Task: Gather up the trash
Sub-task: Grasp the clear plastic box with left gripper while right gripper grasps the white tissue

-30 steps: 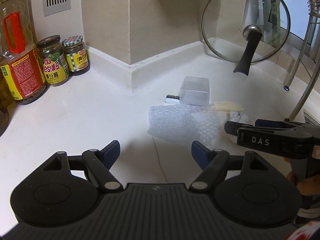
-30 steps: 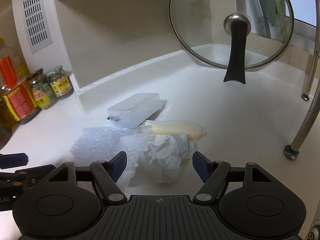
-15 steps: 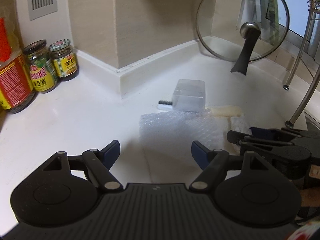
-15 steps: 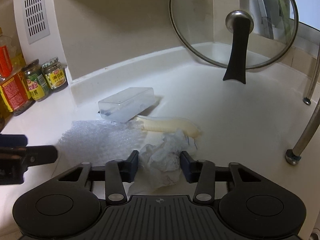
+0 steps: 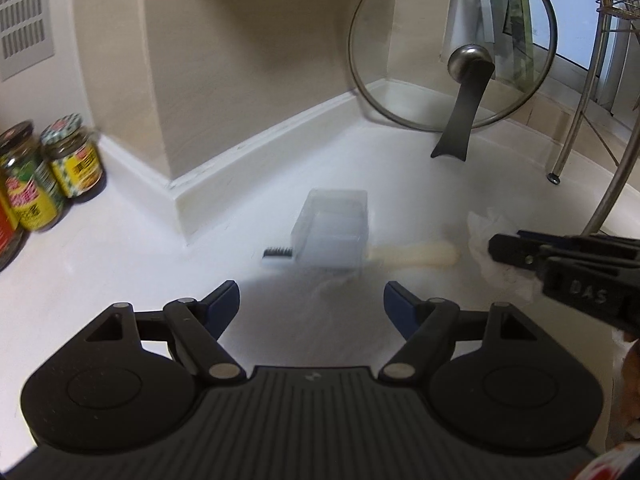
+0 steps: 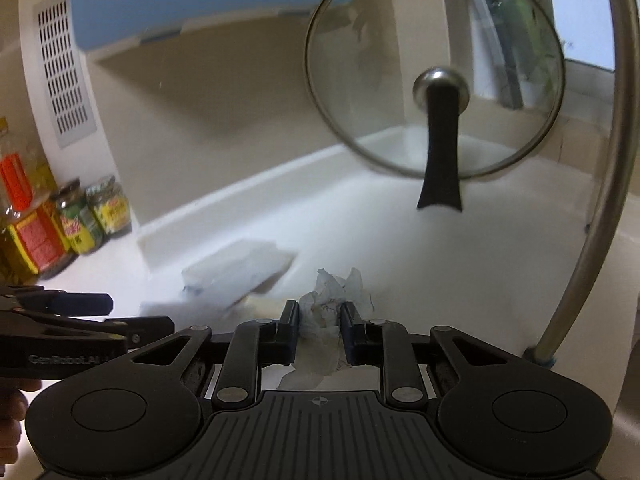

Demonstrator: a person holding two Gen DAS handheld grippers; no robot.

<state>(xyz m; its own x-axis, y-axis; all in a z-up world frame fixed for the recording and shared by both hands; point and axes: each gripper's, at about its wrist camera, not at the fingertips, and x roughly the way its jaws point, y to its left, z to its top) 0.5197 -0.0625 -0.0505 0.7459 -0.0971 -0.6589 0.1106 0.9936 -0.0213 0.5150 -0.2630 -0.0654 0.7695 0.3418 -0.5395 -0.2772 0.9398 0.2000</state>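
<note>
Right claw (image 6: 319,334) pinching tissue (image 6: 324,320), fingers pressed against both sides of the crumpled wad; tissue raised off the surface (image 6: 460,280), lower part hanging between the fingers. Same tissue (image 5: 492,240) seen from the left wrist view at the right claw's (image 5: 504,248) tip, above the surface (image 5: 120,272).

Left claw (image 5: 312,304) spread wide, nothing between the fingers, held low over bubble wrap (image 5: 316,320); wrap blurred, edges hard to make out.

Clear box (image 5: 332,232) lying on the surface ahead of the left claw, covering the middle of a brush (image 5: 412,254): dark bristles showing at the box's left, pale handle at its right. Box (image 6: 236,270) also blurred in the right wrist view.

Glass lid (image 5: 452,48) upright against the wall at back right, black handle pointing down. Jars (image 5: 60,168) by the wall at left. Oil bottle (image 6: 24,220) beside jars in the right wrist view. Metal rack leg (image 5: 572,120) at far right.
</note>
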